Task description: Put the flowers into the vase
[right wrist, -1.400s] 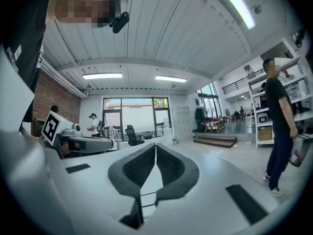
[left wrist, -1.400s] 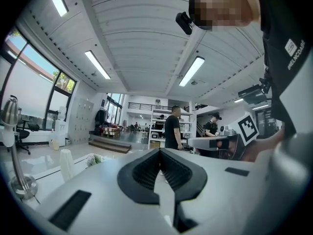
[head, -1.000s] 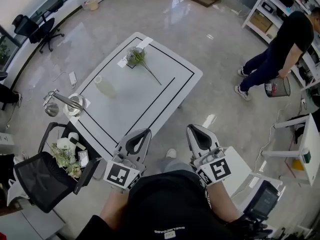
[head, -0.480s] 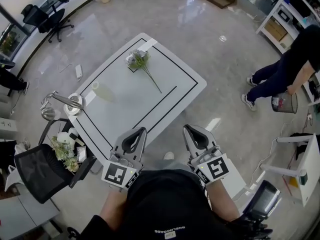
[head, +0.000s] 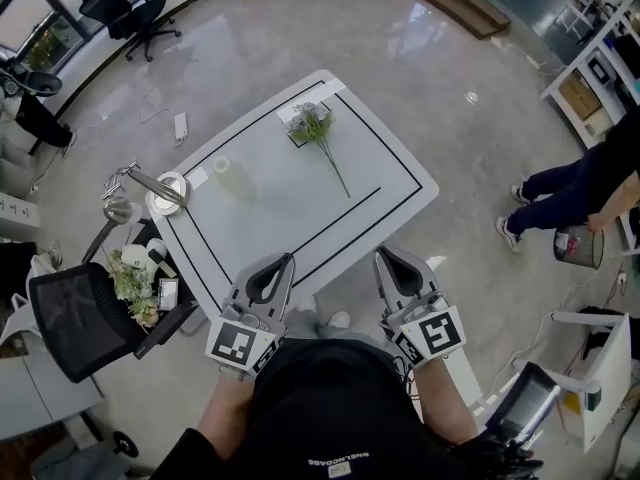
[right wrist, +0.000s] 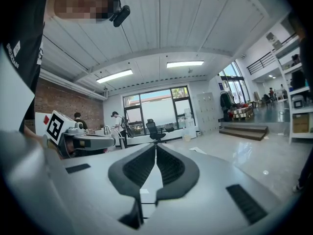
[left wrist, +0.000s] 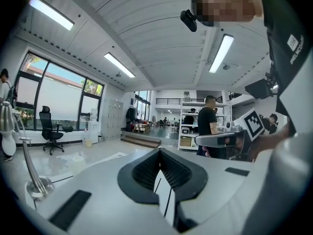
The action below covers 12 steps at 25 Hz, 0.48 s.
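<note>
A small bunch of pale flowers (head: 318, 128) with a long stem lies on the far part of the white table (head: 390, 163). A clear glass vase (head: 232, 178) stands to its left on the same table. My left gripper (head: 282, 263) is shut and empty, held just over the table's near edge. My right gripper (head: 387, 259) is shut and empty too, beside the near right edge. Both point level across the table. In the left gripper view the jaws (left wrist: 159, 153) meet with nothing between them; likewise the jaws (right wrist: 155, 148) in the right gripper view.
A lamp on a round base (head: 165, 190) stands at the table's left corner. A black chair (head: 80, 318) with more flowers (head: 135, 286) sits at the left. A person (head: 590, 183) with a bin (head: 578, 246) walks at the right. An office chair (head: 125, 13) is far back.
Both grippers moved forward together towards the table's near edge and stayed shut. The view has swung, so the table sits more to the right. The person at the right has walked farther off.
</note>
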### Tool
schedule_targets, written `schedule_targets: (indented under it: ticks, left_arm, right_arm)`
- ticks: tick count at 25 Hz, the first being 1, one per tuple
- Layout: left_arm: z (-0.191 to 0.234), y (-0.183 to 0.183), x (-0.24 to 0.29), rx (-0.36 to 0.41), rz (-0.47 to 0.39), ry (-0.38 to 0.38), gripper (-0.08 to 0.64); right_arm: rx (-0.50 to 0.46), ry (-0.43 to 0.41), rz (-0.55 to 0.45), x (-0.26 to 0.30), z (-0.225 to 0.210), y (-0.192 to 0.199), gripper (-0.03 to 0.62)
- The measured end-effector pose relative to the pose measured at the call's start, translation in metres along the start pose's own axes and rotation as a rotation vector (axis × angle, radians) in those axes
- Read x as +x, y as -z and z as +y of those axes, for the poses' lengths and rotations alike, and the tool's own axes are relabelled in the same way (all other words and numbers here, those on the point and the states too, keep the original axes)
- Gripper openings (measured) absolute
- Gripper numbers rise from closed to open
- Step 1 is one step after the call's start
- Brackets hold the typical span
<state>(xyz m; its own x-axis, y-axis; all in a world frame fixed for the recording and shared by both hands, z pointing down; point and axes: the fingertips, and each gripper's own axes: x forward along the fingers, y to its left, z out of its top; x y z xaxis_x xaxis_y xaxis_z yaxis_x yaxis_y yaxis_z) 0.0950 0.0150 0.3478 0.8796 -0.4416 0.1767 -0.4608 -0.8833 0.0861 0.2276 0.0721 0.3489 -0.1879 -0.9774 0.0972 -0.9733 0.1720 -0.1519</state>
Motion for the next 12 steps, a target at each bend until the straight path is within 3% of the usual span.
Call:
schedule_targets:
  ticks: [12]
  left_arm:
    - [0.088, 0.006, -0.015, -0.029, -0.028, -0.135, 0.006]
  right_arm:
    - [-0.056, -0.026, 0.041, 0.084, 0.003, -0.005, 0.017]
